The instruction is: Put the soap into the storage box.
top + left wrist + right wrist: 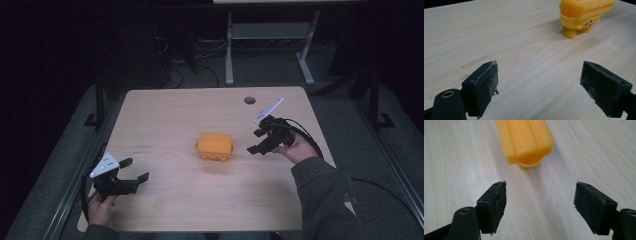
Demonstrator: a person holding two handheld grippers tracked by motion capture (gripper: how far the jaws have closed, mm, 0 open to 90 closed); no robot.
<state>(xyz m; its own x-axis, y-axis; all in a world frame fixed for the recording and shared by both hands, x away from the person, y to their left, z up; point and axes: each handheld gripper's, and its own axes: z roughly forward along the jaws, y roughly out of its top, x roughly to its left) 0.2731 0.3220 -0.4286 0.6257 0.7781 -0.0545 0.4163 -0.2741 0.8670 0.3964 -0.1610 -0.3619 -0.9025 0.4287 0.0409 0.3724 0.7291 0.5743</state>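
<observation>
Near the table's (165, 102) front left corner the left gripper (134, 170) hovered with its jaws spread wide and nothing between them, well apart from the yellow toy (215, 146) that stood at about the middle of the surface. Farther back, toward the right edge, the right gripper (259, 141) also gaped empty, aimed at the toy from just beside it. The toy seemed to stand on small feet under a wider top, so a one-sided nudge from a jaw could probably have tipped or skidded it away before a grip closed.
</observation>
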